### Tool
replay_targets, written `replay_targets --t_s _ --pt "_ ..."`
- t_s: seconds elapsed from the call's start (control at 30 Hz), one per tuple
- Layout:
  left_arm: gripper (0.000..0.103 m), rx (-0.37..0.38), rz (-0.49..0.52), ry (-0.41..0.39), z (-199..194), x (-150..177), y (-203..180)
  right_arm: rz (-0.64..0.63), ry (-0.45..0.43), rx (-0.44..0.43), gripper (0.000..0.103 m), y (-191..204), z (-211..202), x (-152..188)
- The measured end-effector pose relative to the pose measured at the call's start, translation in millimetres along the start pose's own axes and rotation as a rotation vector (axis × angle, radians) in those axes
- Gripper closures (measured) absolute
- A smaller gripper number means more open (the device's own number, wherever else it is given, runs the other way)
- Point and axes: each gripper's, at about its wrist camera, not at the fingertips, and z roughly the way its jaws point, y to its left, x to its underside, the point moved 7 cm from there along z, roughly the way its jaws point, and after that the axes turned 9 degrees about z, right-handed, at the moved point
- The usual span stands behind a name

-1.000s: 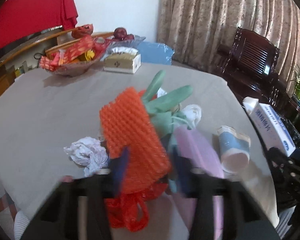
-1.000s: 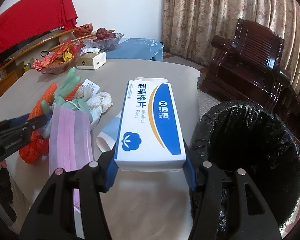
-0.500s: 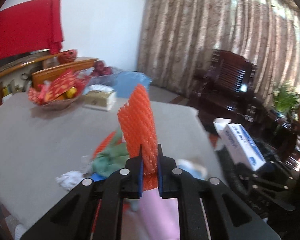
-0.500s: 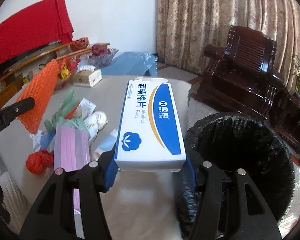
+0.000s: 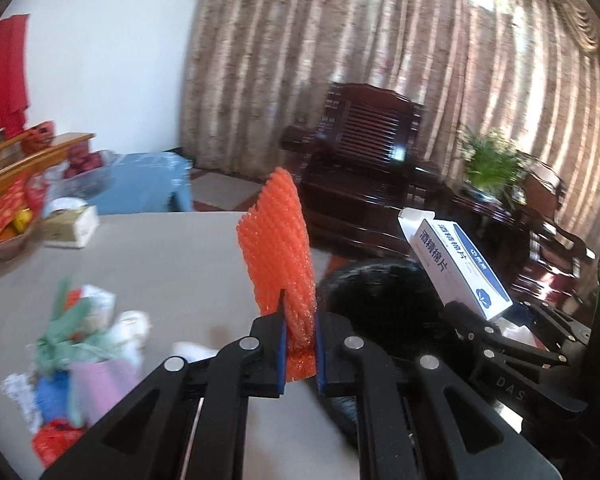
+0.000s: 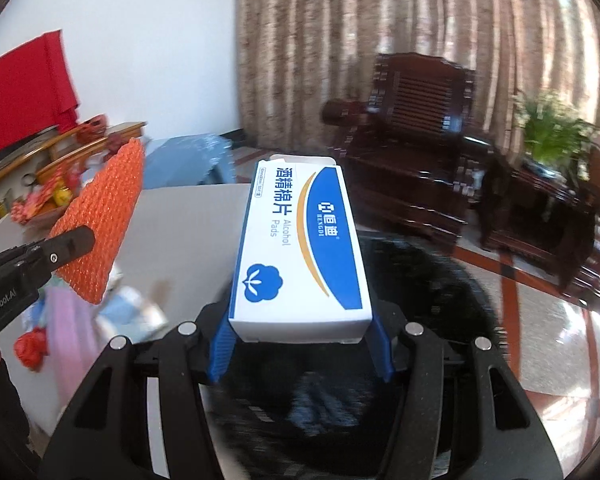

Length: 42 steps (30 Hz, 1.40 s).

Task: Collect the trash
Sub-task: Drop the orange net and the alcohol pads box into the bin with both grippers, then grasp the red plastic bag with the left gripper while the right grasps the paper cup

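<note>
right gripper [image 6: 300, 344]: clamped on alcohol pads box [image 6: 300, 248], long axis pointing forward, held over the black bin [image 6: 439, 280] mouth
left gripper [image 5: 300, 344]: clamped on orange foam net [image 5: 280, 248], standing upright above desk [image 5: 160, 256] edge
bin from left: forward-right, just beside the net
nearer arm: right, already above the opening
left on desk: mixed trash pile [image 5: 80, 344] at left
</note>
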Motion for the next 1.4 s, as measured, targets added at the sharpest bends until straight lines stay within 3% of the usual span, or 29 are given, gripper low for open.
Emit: replay_targets --t_s 0.4,0.43,0.47,0.5,0.6,0.67,0.8,0.93,1.2,1.4 --pt "0.09 0.174 0.054 0.06 60 -10 -86 0.048 0.037 0.172 0.048 -94 27 17" --pt "0.088 0.186 0.051 0.066 64 -11 -90 0.048 0.036 0.189 0.039 -98 29 18" --pt "0.074 0.195 0.047 0.071 66 -12 -92 0.052 0.036 0.203 0.03 -103 31 19" --pt "0.057 0.199 0.041 0.071 66 -13 -92 0.057 0.036 0.213 0.029 -107 31 21" --pt "0.039 0.183 0.029 0.044 60 -16 -88 0.079 0.024 0.225 0.016 -110 28 24" --pt "0.032 0.155 0.035 0.033 54 -16 -81 0.094 0.002 0.223 0.008 -109 23 23" --pt "0.021 0.079 0.04 0.0 33 -16 -57 0.117 -0.002 0.168 0.006 -87 16 22" --pt "0.02 -0.031 0.038 -0.029 -2 -5 -14 0.114 -0.014 0.072 0.006 -43 13 17" --pt "0.02 -0.298 0.008 -0.038 -69 42 78 -0.007 -0.01 -0.131 0.006 71 14 26" --pt "0.021 -0.448 -0.062 0.022 -100 93 139 -0.085 0.005 -0.215 0.006 136 13 46"
